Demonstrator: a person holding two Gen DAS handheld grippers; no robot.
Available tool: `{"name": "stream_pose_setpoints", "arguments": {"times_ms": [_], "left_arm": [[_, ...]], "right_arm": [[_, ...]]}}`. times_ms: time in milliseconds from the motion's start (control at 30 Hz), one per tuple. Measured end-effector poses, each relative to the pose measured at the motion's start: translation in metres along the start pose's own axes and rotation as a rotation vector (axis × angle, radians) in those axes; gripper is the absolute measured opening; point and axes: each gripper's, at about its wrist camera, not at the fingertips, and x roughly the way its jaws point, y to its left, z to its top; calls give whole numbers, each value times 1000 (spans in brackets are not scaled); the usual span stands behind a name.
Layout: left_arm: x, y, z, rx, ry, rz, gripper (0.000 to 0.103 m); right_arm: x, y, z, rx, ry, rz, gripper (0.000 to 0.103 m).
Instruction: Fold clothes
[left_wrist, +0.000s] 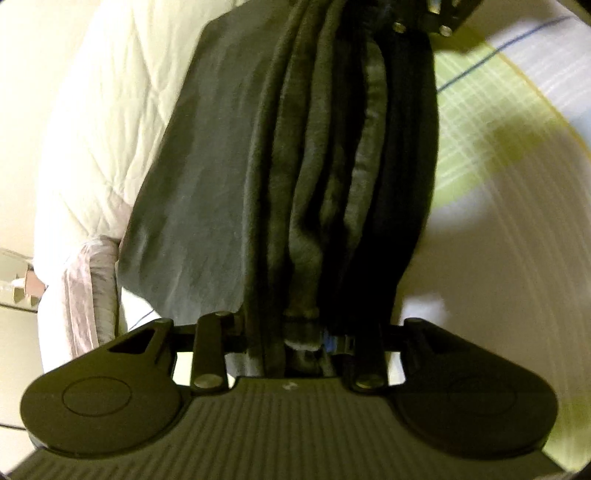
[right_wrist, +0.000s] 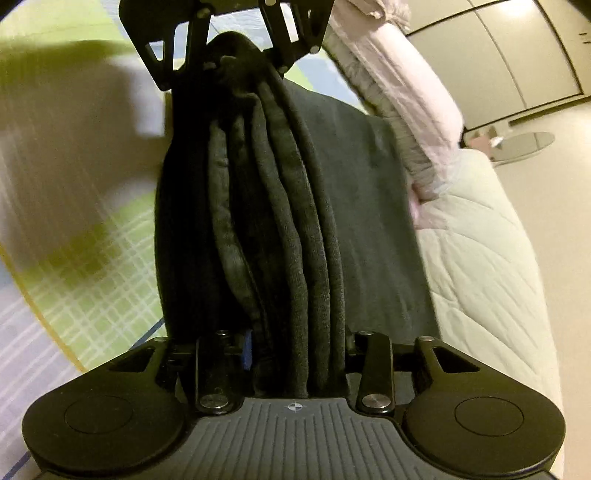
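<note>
A white quilted mattress (right_wrist: 476, 266) fills one side of both views, with a pale pink sheet (right_wrist: 388, 85) bunched at its edge. Beside the mattress lies a green plaid cover (left_wrist: 476, 122); cream cabinet doors (right_wrist: 491, 51) stand beyond the mattress. A dark grey garment (left_wrist: 229, 177), gathered in long folds, stretches above the mattress between the 2 grippers. The left gripper (left_wrist: 295, 332) and right gripper (right_wrist: 295, 354) each pinch one bunched end. The fabric hides the fingertips, motion blurs the surroundings, and what kind of garment it is cannot be made out.
</note>
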Motion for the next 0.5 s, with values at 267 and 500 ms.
{"name": "stream_pose_setpoints", "arguments": {"times_ms": [267, 500], "left_arm": [[-22, 8, -14, 28, 8, 3, 30], [-17, -7, -23, 57, -24, 81, 25]], "right_arm": [[-11, -23, -5, 67, 57, 27, 46], [-29, -20, -5, 57, -7, -55, 37]]}}
